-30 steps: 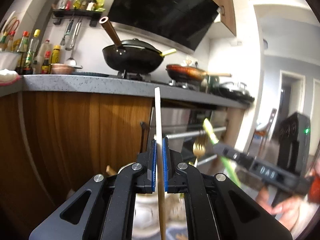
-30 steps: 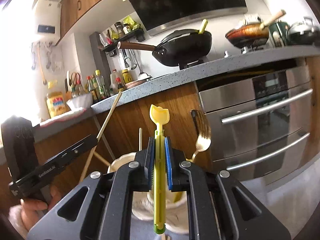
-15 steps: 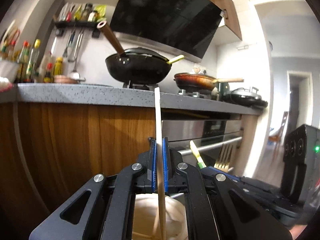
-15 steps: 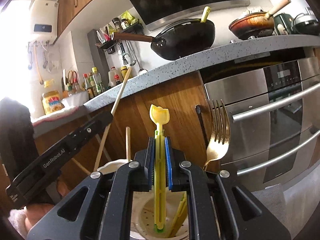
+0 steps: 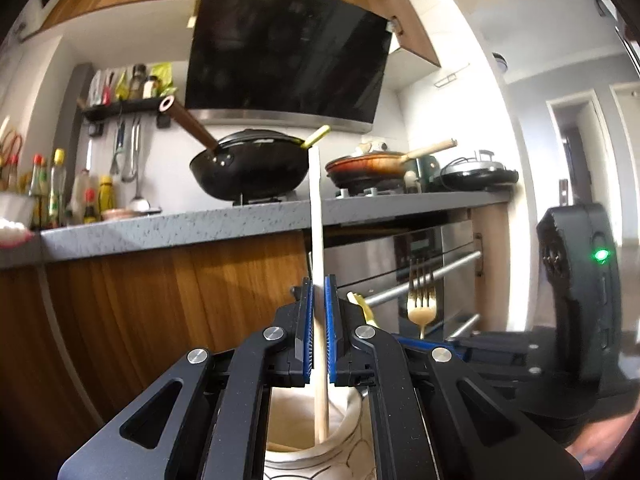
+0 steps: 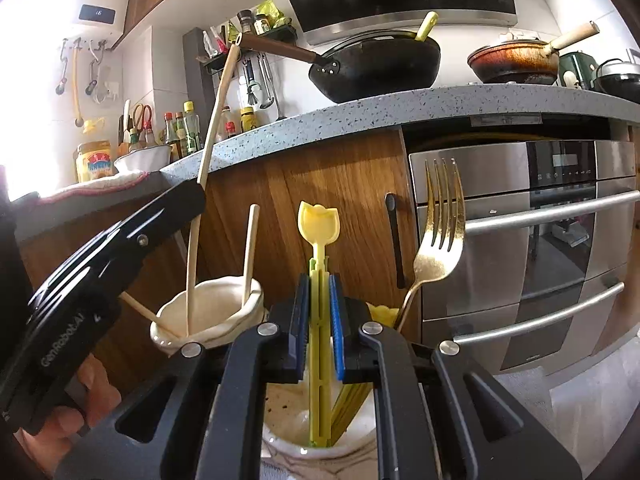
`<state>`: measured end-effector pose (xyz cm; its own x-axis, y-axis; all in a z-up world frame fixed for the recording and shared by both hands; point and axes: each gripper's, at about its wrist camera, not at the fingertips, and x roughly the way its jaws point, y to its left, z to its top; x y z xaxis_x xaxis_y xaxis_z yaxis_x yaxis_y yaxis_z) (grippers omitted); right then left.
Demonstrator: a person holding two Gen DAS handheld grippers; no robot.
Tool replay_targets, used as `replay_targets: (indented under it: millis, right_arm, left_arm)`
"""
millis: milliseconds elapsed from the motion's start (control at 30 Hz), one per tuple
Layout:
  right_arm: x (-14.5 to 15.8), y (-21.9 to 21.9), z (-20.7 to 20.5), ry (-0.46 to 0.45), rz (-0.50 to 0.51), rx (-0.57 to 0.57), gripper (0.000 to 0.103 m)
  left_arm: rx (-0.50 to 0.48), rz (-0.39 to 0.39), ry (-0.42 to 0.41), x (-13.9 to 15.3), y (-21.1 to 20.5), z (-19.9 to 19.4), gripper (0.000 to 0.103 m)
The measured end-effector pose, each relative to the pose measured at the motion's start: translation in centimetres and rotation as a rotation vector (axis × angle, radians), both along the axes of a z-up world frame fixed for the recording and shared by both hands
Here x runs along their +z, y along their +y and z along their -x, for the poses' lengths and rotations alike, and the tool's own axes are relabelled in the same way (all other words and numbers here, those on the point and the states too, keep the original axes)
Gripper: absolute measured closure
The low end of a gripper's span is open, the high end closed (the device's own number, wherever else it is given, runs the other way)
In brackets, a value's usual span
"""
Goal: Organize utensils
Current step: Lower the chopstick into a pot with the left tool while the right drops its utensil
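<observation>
My left gripper [image 5: 318, 328] has its blue pads slightly apart around an upright wooden chopstick [image 5: 316, 248], whose lower end stands inside a cream ceramic holder [image 5: 340, 420]. My right gripper [image 6: 319, 320] has a small gap at each pad around a yellow-green plastic utensil [image 6: 319, 224], whose lower end rests in a second white holder [image 6: 288, 420]. A gold fork [image 6: 440, 220] stands in that holder. The left gripper [image 6: 120, 264], the chopstick [image 6: 212, 132] and the cream holder [image 6: 208, 316] also show in the right wrist view.
A grey stone counter [image 5: 180, 228] on wooden cabinets runs behind, with a black wok [image 5: 248, 172], an orange pan [image 5: 368, 168] and bottles [image 5: 52, 188]. A steel oven [image 6: 520, 240] stands to the right. Another chopstick [image 6: 250, 256] leans in the cream holder.
Both grippers have lowered their utensils into the holders. The pads of both grippers have parted slightly from the chopstick and the yellow utensil.
</observation>
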<state>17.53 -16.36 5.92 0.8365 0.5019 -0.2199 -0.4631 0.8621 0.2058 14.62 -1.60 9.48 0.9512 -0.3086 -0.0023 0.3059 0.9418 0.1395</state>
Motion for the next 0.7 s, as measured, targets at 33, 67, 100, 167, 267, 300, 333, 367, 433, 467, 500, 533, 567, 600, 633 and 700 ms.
replay_targets:
  millis: [33,67,100,167,267,300,333,367,433,467,500,533,567,600,633,700]
  right_arm:
    - [0.0,0.0,0.2,0.002,0.004,0.000,0.093]
    - [-0.1,-0.1,0.4,0.003,0.010,-0.002,0.093]
    - [-0.1,-0.1,0.6,0.004,0.016,-0.003,0.093]
    - [-0.1,-0.3,0.9,0.010,0.029,-0.005,0.093]
    - [-0.2,-0.7,1.4,0.029,0.033,0.001,0.093]
    - [-0.2,-0.8,1.6,0.036,0.037,0.002,0.093]
    - [-0.2,-0.9,1.7,0.041,0.042,0.003,0.093]
    - [-0.3,-0.9,1.9,0.049,0.047,0.004,0.093]
    - [-0.4,-1.1,2.3,0.064,0.057,0.007,0.093]
    - [-0.4,-1.1,2.4,0.071,0.065,0.006,0.093]
    - [-0.5,-1.1,2.5,0.077,0.071,0.005,0.093]
    - [-0.6,-1.2,2.6,0.089,0.079,0.004,0.093]
    - [-0.7,-1.3,2.7,0.100,0.083,0.003,0.093]
    - [-0.8,-1.3,2.7,0.105,0.082,0.002,0.093]
    - [-0.8,-1.5,2.7,0.109,0.081,0.002,0.093]
    - [-0.9,-1.6,2.7,0.116,0.079,-0.003,0.093]
  left_arm:
    - [-0.002,-0.003,0.002,-0.1,0.0,0.0,0.097]
    - [-0.004,-0.006,0.004,-0.1,0.0,-0.1,0.097]
    - [-0.006,-0.007,0.004,-0.1,0.1,-0.1,0.097]
    - [-0.006,-0.018,0.005,0.0,0.0,-0.2,0.097]
    - [-0.005,-0.047,0.016,0.0,-0.1,-0.5,0.097]
    - [-0.006,-0.060,0.024,0.0,-0.1,-0.7,0.097]
    - [-0.011,-0.070,0.032,0.0,-0.1,-0.9,0.097]
    - [-0.011,-0.080,0.039,-0.1,-0.1,-1.1,0.097]
    - [-0.011,-0.103,0.045,-0.2,0.0,-1.3,0.097]
    - [-0.012,-0.108,0.048,-0.2,0.1,-1.4,0.097]
    - [-0.013,-0.121,0.055,-0.1,0.2,-1.6,0.097]
    - [-0.015,-0.128,0.057,-0.2,0.2,-1.6,0.097]
    - [-0.019,-0.140,0.059,-0.2,0.2,-1.6,0.097]
    - [-0.019,-0.161,0.059,-0.3,0.1,-1.6,0.097]
    - [-0.017,-0.179,0.057,-0.4,0.0,-1.6,0.097]
    - [-0.012,-0.211,0.049,-0.5,-0.2,-1.6,0.097]
